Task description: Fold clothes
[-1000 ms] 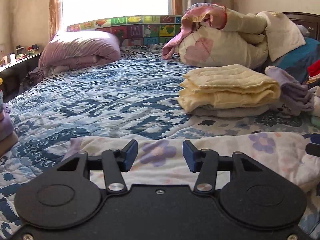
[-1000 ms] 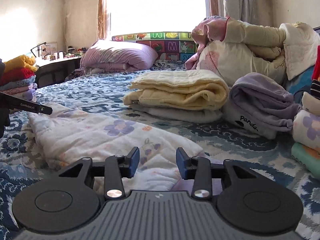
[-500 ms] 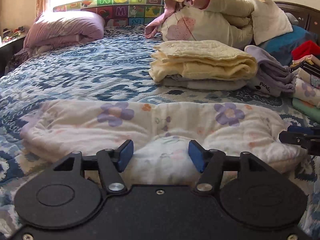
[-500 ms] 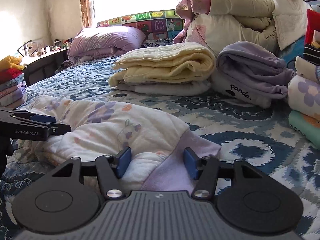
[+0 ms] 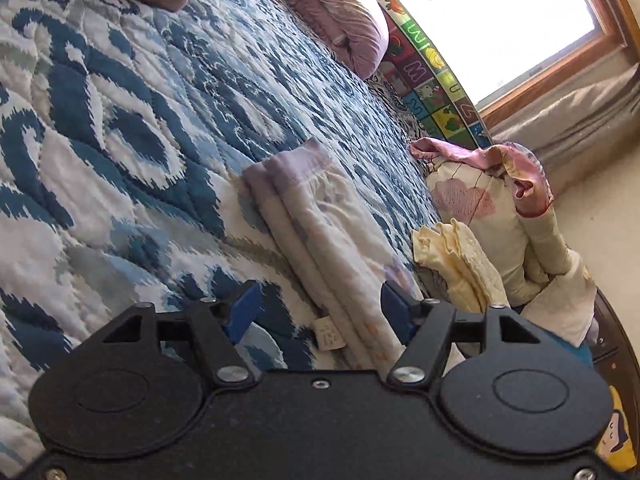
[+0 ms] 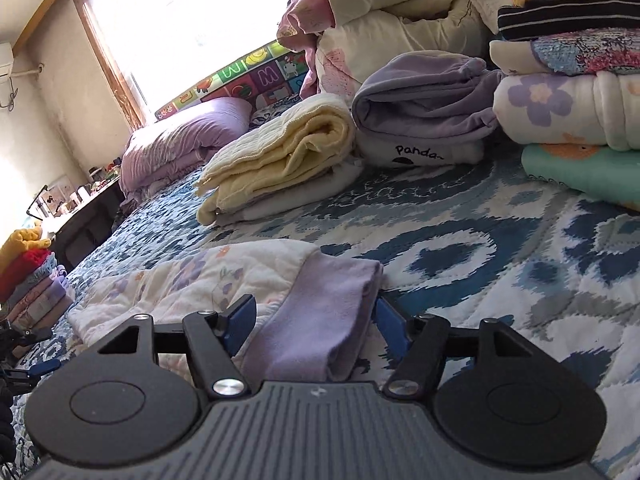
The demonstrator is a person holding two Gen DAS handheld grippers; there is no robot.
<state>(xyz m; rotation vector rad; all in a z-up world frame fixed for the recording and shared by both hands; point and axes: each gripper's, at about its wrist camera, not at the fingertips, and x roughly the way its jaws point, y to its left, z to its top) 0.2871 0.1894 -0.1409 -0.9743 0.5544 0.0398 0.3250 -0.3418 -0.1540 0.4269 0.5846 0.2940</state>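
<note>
Right wrist view showed the right gripper (image 6: 314, 320) opening, its lilac cuff end of the white floral quilted garment (image 6: 224, 276) lying loose between the pads on the blue patterned bedspread (image 6: 500, 248). A second earlier both tools sat level; now the left gripper (image 5: 316, 312) had rolled, also opening astride the folded strip. Folded yellow blanket (image 6: 280, 156) lay ahead, well clear.

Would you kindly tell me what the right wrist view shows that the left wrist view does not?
Only the right wrist view: the lavender "panda" garment and the tall folded stack on the right. Only the left wrist view: the white care label on the floral garment. Both share that floral garment, the yellow folded blanket, and the blue patterned quilt.
</note>
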